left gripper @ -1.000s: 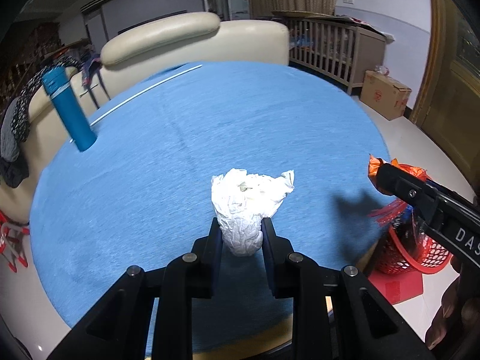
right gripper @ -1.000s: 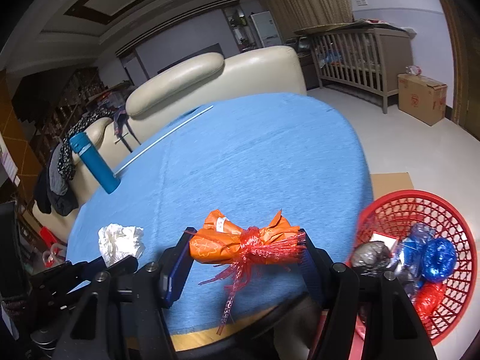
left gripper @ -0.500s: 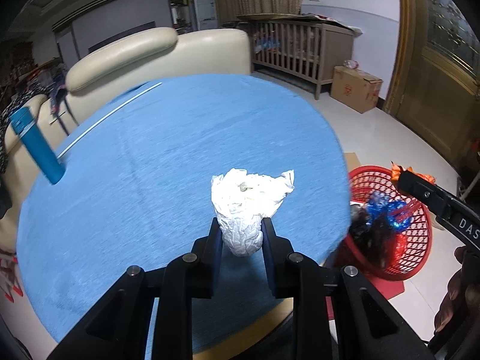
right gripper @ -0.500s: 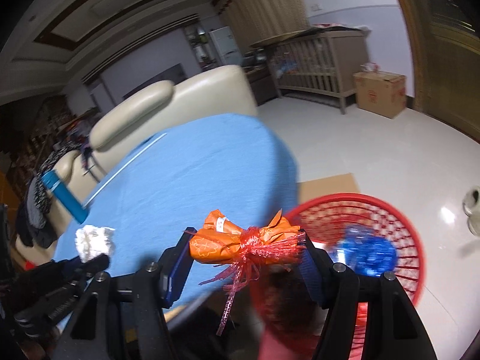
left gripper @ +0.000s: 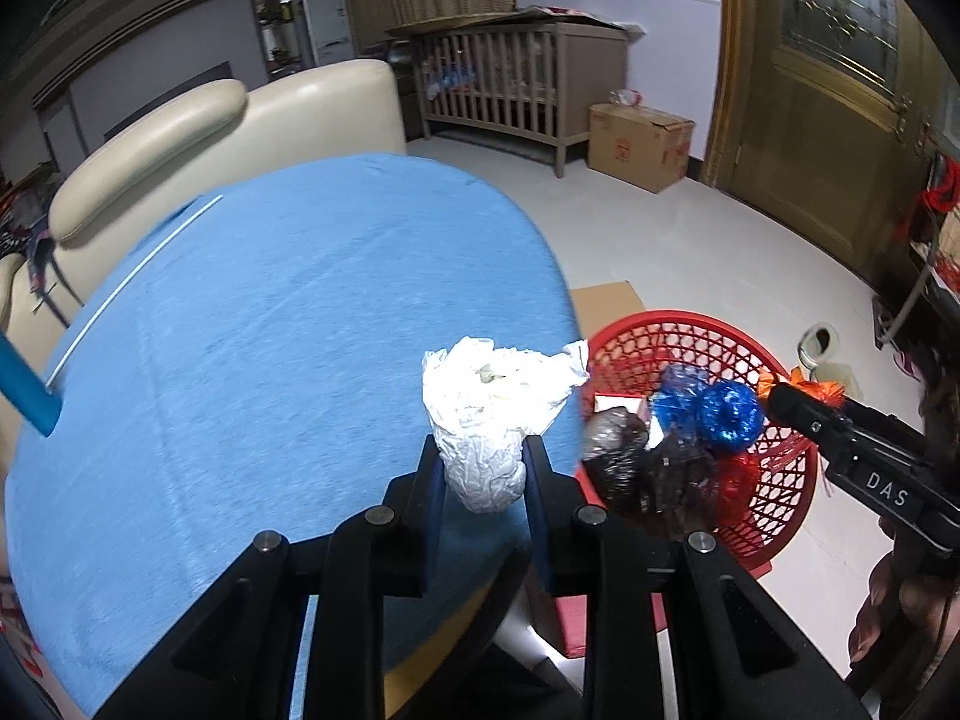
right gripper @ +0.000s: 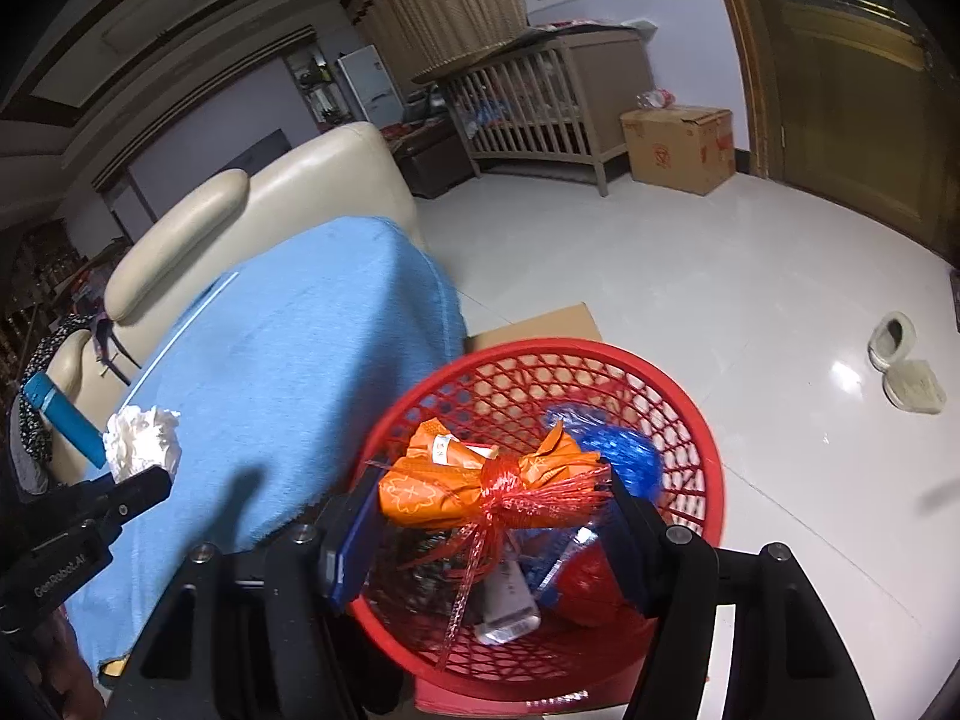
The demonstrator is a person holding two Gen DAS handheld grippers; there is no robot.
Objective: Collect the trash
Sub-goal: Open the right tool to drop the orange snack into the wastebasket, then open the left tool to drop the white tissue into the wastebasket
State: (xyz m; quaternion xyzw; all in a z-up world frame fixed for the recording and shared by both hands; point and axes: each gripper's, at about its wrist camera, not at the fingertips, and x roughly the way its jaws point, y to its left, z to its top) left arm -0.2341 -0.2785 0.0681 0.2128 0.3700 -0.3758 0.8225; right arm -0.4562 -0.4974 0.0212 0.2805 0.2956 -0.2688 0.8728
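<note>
Crumpled white tissue wad pinched by its lower end in left gripper, held above the near edge of the round blue-covered table. Right gripper clamped on an orange wrapper bundle tied with red mesh, directly over the red plastic basket on the floor beside the table. Basket already holds blue, dark and red wrapper scraps. Cream sofa behind table.

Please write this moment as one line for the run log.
left gripper: shut on white tissue wad, over table edge | right gripper: shut on orange wrapper, above red basket
</note>
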